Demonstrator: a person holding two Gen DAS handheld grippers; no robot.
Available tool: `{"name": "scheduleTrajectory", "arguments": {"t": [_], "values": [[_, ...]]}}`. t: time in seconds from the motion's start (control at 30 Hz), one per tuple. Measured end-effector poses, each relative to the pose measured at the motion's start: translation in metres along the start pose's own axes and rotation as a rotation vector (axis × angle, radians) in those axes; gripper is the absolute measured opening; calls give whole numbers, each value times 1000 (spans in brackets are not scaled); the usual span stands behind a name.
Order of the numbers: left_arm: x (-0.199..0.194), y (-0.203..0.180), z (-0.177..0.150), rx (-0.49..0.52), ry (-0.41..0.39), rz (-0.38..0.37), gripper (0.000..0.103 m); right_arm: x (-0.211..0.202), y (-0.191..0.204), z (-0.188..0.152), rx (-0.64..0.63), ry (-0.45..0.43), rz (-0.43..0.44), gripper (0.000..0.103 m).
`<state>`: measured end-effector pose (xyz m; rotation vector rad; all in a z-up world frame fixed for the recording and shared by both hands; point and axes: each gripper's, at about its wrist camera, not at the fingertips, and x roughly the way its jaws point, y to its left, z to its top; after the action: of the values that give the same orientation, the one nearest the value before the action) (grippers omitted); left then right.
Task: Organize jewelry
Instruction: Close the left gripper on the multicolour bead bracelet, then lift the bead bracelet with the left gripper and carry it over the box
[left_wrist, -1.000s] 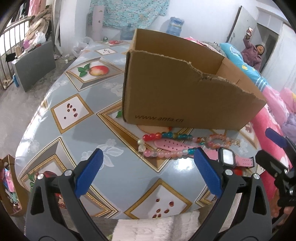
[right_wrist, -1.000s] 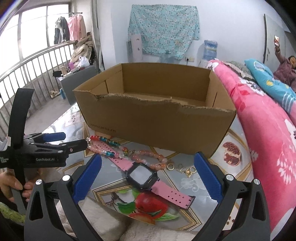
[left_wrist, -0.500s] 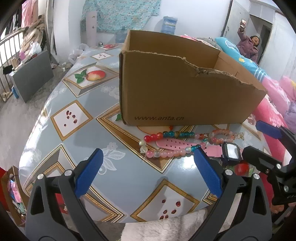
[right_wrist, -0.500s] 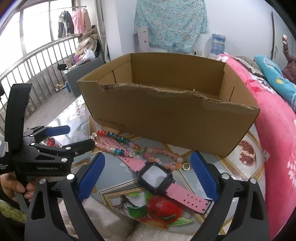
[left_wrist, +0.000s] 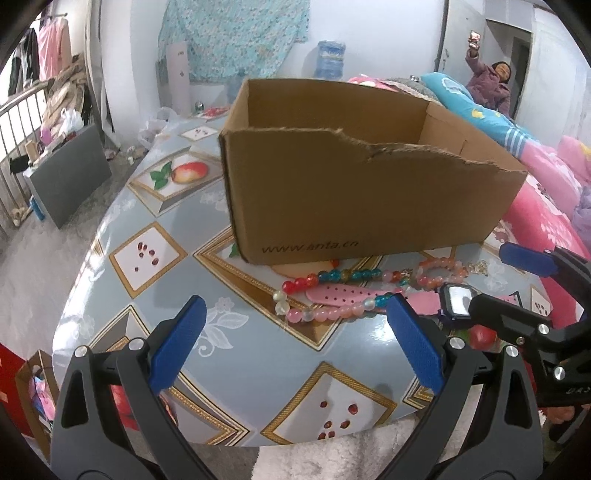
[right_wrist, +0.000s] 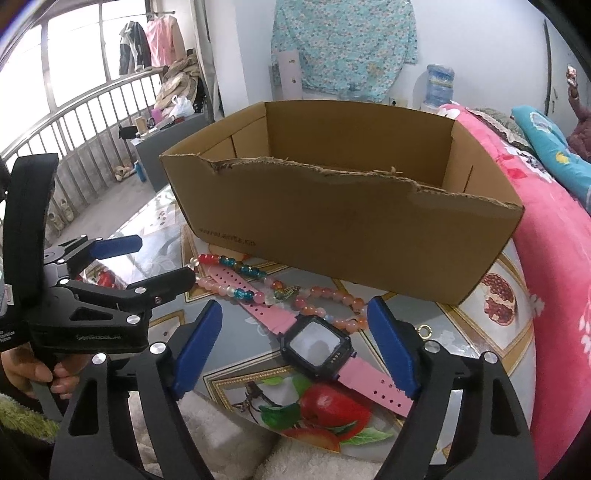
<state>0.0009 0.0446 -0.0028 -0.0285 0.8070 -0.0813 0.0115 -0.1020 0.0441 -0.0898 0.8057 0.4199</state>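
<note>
Left wrist view: left gripper (left_wrist: 291, 343) w/ jaws wide, nothing between them, hovering over the fruit-print tablecloth (left_wrist: 147, 251) short of the jewelry. Multicolor bead necklace (left_wrist: 328, 291) lies just in front of the cardboard box (left_wrist: 354, 199), looped over the pink watch strap; the watch (left_wrist: 456, 301) is partly hidden by the right gripper (left_wrist: 491, 280) coming in from the right. Only this view shows the person w/ a phone (left_wrist: 491, 85) at the doorway. Right wrist view: right gripper (right_wrist: 295, 347) has just been closing but jaws are still apart, pads either side of the watch (right_wrist: 317, 345), not pressing it. Here the full watch face and both strap ends show, plus the peach bead bracelet (right_wrist: 332, 299), a gold clasp ring (right_wrist: 424, 329), box interior, and the hand (right_wrist: 29, 373) holding the left gripper (right_wrist: 159, 258).
</note>
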Motion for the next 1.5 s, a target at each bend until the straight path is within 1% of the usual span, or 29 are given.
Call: {"name": "scheduleTrajectory", "arguments": {"t": [0.07, 0.13, 0.2, 0.23, 0.3, 0.33, 0.4, 0.47, 0.53, 0.6, 0.7, 0.77, 0.83, 0.93, 1.0, 1.13, 1.17, 1.2, 1.23, 1.27, 1.33, 1.4, 1.5], "values": [[-1, -4, -1, 19, -4, -11, 92, -1, -2, -3, 9, 0, 0, 76], [0, -10, -2, 52, 11, -15, 86, 2, -4, -7, 27, 8, 7, 73], [3, -14, -3, 74, 27, -22, 76, 3, -7, -9, 40, 11, 18, 72], [5, -16, -2, 81, 32, -26, 74, 4, -8, -10, 44, 12, 21, 70], [9, -20, 0, 96, 41, -37, 65, 7, -11, -11, 53, 15, 31, 67], [11, -22, 1, 105, 42, -41, 64, 7, -11, -11, 58, 17, 37, 66], [13, -25, 2, 114, 48, -46, 55, 10, -15, -13, 66, 27, 51, 63], [16, -25, 3, 105, 60, -53, 51, 12, -17, -15, 74, 34, 63, 59], [17, -19, 5, 81, 66, -60, 50, 14, -18, -16, 80, 38, 81, 56], [18, -11, 8, 45, 70, -57, 49, 16, -18, -16, 79, 35, 96, 56], [22, 5, 15, -15, 80, -33, 49, 17, -14, -16, 61, 25, 110, 56], [28, 11, 19, -38, 101, 1, 49, 18, -12, -16, 49, 24, 112, 56], [33, 13, 21, -42, 118, 14, 47, 22, -11, -16, 46, 31, 121, 56], [41, 13, 21, -23, 165, 36, 42, 27, -9, -18, 44, 43, 125, 56], [47, 13, 19, -17, 205, 50, 33, 27, -9, -18, 38, 39, 124, 55], [48, 11, 19, -21, 220, 54, 29, 29, -8, -18, 29, 31, 126, 55], [49, 9, 19, -7, 222, 73, 25, 30, -8, -19, 28, 30, 126, 55], [50, 6, 20, 4, 222, 76, 21, 30, -8, -20, 26, 29, 126, 55], [51, 5, 21, 7, 222, 68, 17, 30, -8, -20, 24, 28, 126, 55], [51, 4, 21, 8, 222, 62, 10, 30, -8, -20, 23, 27, 126, 55], [51, 3, 22, 0, 218, 51, 8, 30, -7, -21, 20, 25, 123, 55], [49, 4, 22, -32, 205, 22, 8, 30, -6, -21, 15, 26, 118, 55], [36, 10, 24, -49, 177, -4, 8, 29, -5, -22, 13, 25, 107, 55]]}}
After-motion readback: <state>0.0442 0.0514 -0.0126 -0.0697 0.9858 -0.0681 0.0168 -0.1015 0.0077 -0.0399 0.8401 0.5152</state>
